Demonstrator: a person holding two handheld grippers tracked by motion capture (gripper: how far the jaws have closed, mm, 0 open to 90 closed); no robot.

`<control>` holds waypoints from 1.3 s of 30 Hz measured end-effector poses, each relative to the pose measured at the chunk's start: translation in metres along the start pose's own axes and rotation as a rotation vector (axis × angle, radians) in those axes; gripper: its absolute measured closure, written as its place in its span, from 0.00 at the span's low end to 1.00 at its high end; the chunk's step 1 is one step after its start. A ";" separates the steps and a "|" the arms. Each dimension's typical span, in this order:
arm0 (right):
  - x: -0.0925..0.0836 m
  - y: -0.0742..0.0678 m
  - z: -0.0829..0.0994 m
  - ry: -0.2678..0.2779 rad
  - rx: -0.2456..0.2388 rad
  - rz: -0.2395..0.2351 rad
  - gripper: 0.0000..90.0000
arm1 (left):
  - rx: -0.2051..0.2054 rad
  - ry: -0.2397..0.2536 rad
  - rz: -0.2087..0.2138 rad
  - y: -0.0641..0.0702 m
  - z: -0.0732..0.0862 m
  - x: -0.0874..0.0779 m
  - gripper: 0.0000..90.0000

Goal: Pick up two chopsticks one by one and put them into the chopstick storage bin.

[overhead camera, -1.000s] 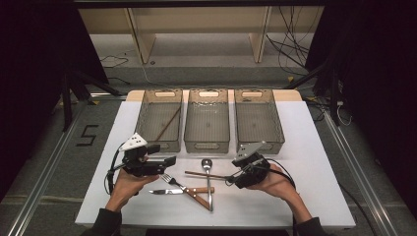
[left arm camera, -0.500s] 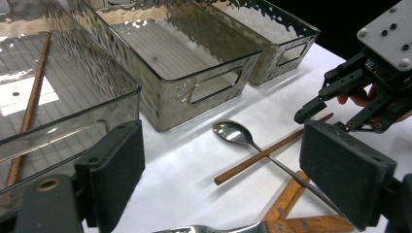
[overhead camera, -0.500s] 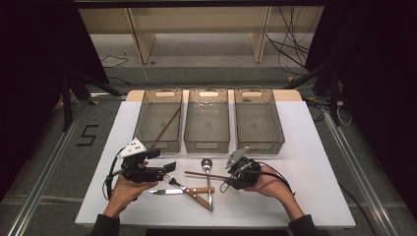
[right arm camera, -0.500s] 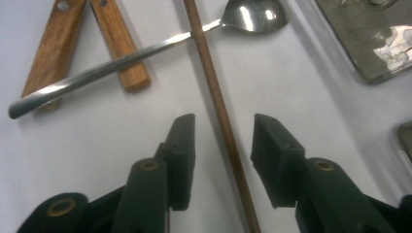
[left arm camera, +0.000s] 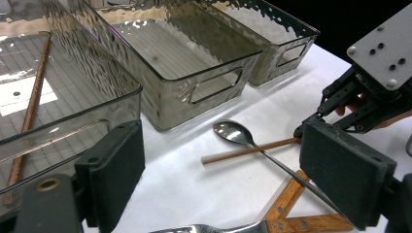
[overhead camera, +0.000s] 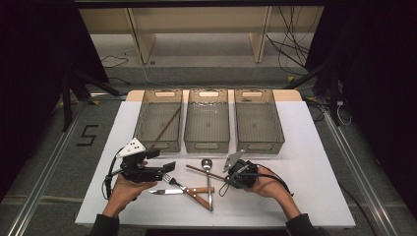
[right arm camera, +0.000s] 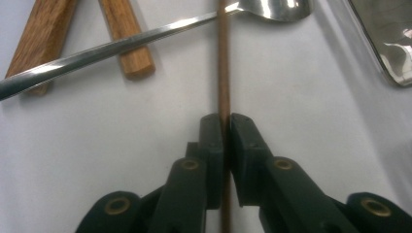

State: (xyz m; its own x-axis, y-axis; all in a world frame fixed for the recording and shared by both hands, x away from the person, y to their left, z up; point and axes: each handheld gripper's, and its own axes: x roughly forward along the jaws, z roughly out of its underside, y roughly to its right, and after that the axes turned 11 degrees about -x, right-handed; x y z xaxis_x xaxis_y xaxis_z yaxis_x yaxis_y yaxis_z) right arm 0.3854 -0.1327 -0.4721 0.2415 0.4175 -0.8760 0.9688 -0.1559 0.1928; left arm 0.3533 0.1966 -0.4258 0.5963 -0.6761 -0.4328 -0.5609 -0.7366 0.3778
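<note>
Now chopstick point(right arm camera: 223, 73) within right gripper point(right arm camera: 225, 121)

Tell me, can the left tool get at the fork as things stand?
Probably yes: the left tool is open and holds nothing, and the fork lies just beside it on the white table, its tines uncovered.

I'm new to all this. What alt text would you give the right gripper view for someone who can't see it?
Two black jaws of the right gripper, having just closed, pinch a thin brown chopstick lying on a white table. Farther off, a steel spoon crosses over the chopstick and two wooden handles, with a clear bin's corner at upper right.
</note>
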 end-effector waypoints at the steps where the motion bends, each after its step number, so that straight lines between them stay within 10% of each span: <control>1: 0.000 -0.001 0.000 -0.003 -0.009 0.004 0.94 | 0.000 -0.002 0.004 0.000 0.000 0.000 0.18; 20: -0.036 -0.034 -0.028 0.098 -0.234 0.147 0.95 | 0.060 -0.060 0.018 0.019 -0.006 0.000 0.19; 39: -0.037 -0.068 -0.043 0.071 -0.510 0.283 0.95 | 0.250 -0.465 0.096 0.060 -0.008 0.038 0.33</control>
State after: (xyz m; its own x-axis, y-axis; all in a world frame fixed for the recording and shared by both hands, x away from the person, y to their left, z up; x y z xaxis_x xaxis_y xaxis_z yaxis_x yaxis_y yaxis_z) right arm 0.3132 -0.0995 -0.4337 0.4811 0.4840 -0.7309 0.7662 0.1730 0.6188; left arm 0.3470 0.1269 -0.4126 0.2502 -0.6191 -0.7444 -0.7535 -0.6073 0.2517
